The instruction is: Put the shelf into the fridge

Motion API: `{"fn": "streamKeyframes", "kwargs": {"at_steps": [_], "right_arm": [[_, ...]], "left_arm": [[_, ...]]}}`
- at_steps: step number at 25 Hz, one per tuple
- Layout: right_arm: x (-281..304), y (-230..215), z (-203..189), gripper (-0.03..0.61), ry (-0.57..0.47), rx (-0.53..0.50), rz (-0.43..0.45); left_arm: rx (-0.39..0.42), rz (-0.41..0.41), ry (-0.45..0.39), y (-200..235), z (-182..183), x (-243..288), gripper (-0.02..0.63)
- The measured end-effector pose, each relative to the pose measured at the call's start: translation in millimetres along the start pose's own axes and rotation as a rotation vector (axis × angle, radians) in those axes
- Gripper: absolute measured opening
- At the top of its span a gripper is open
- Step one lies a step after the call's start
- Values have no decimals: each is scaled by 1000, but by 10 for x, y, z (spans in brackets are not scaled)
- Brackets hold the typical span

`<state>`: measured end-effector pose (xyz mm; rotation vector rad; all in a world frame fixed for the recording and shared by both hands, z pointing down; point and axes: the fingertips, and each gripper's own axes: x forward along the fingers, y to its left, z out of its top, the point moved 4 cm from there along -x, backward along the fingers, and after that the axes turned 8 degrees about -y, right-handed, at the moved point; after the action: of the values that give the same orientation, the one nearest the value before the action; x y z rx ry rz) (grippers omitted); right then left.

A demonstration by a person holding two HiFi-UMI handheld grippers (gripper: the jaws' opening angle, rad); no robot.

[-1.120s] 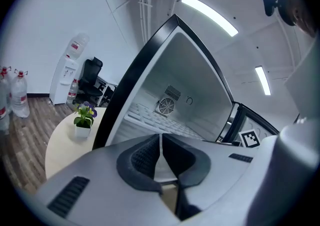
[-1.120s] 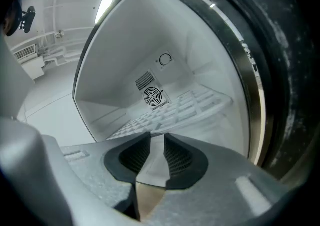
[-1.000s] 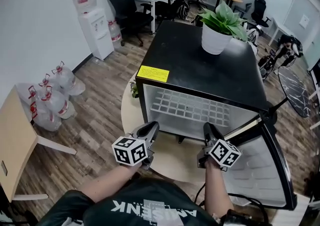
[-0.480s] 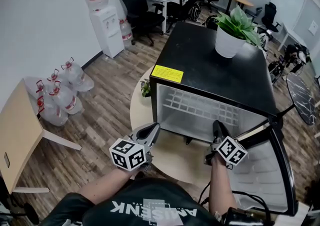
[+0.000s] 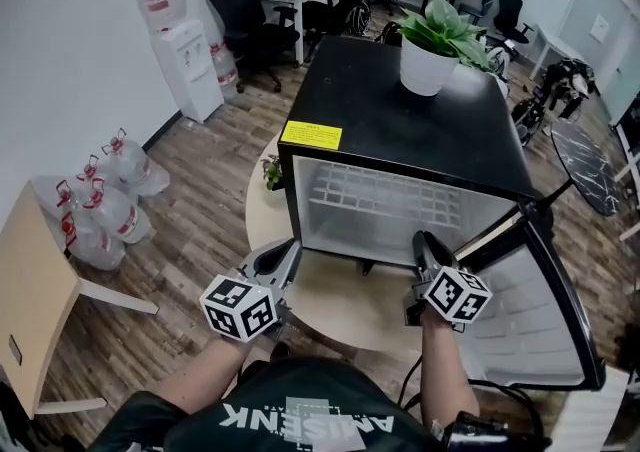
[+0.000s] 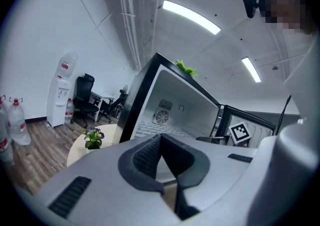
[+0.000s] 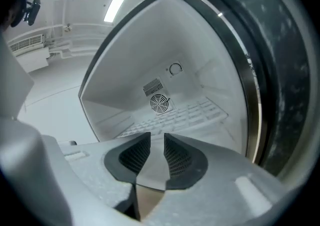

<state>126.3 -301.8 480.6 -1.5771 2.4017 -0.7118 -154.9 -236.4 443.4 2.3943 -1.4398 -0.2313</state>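
In front of me the black fridge [image 5: 400, 110] stood on a pale round table [image 5: 330, 308], its door [image 5: 545, 330] swung wide to my right. The white wire shelf [image 5: 390, 202] lay level inside the cabinet, so I judged the placing itself done and the step in hand to be letting go and clearing out. My left gripper [image 5: 284, 252], low by the opening's left corner, had just been closing; its jaws met with nothing between them. My right gripper [image 5: 424, 242] hung near the lower right corner, jaws parted and empty. Next, I reckoned, came checking that the shelf sat square, then perhaps the door.
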Motion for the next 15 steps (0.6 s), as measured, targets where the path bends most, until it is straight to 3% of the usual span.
{"fn": "streamKeyframes", "kwargs": {"at_steps": [4,11,15], "right_arm": [[-256,251,131,89,-5,-99,49],[-771,616,414,87,-76,-240,56],[-1015,722,530,28,-122,-303,27]], "left_arm": [[69,-34,1,-102,33,15,2],[75,-128,-20,-290,186,30,2],[118,-148,-19,-339,212,55,2]]}}
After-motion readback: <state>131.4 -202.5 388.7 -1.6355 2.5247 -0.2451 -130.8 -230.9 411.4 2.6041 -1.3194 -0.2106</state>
